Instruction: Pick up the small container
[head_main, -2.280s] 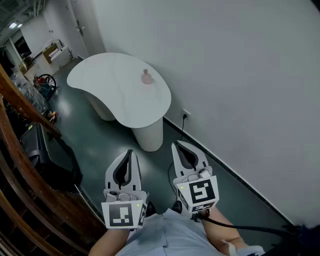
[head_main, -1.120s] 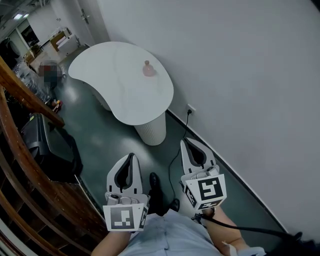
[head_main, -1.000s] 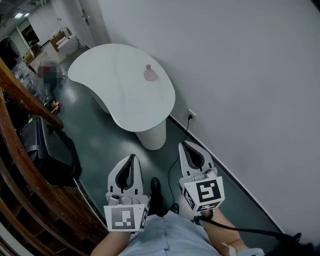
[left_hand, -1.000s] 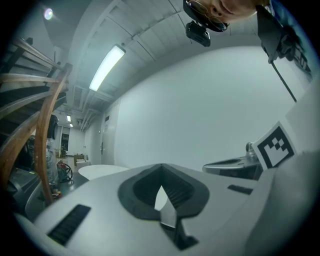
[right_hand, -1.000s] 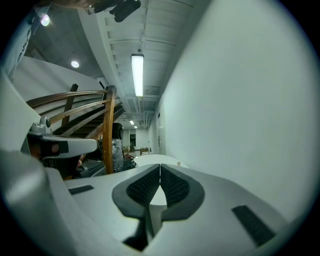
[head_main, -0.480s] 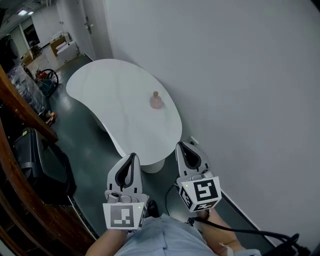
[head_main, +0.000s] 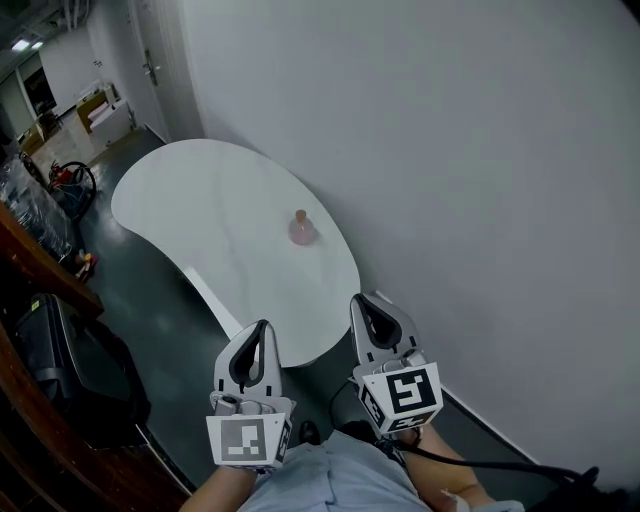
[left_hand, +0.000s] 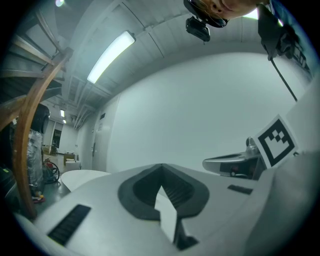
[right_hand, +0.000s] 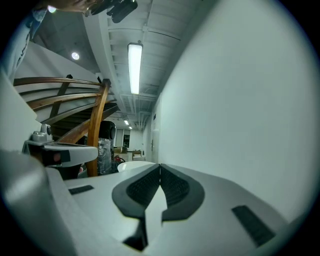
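A small pink container (head_main: 301, 229) with a narrow neck stands upright on a white kidney-shaped table (head_main: 220, 210), near the wall side. Both grippers hang close to my body, well short of the table. My left gripper (head_main: 261, 327) has its jaws together with nothing between them, and the same shows in the left gripper view (left_hand: 161, 167). My right gripper (head_main: 362, 302) is shut too and holds nothing, as the right gripper view (right_hand: 160, 166) confirms. The container is not visible in either gripper view.
A plain white wall (head_main: 470, 150) runs along the right. Dark green floor (head_main: 170, 320) lies around the table's ribbed pedestal. A wooden stair rail (head_main: 40, 275) and a black case (head_main: 60, 360) stand at the left. A cable (head_main: 500, 465) trails from my right gripper.
The view has moved forward: the table and pink container have come closer and lower in the head view. Both grippers have kept their place before my body, jaws together throughout.
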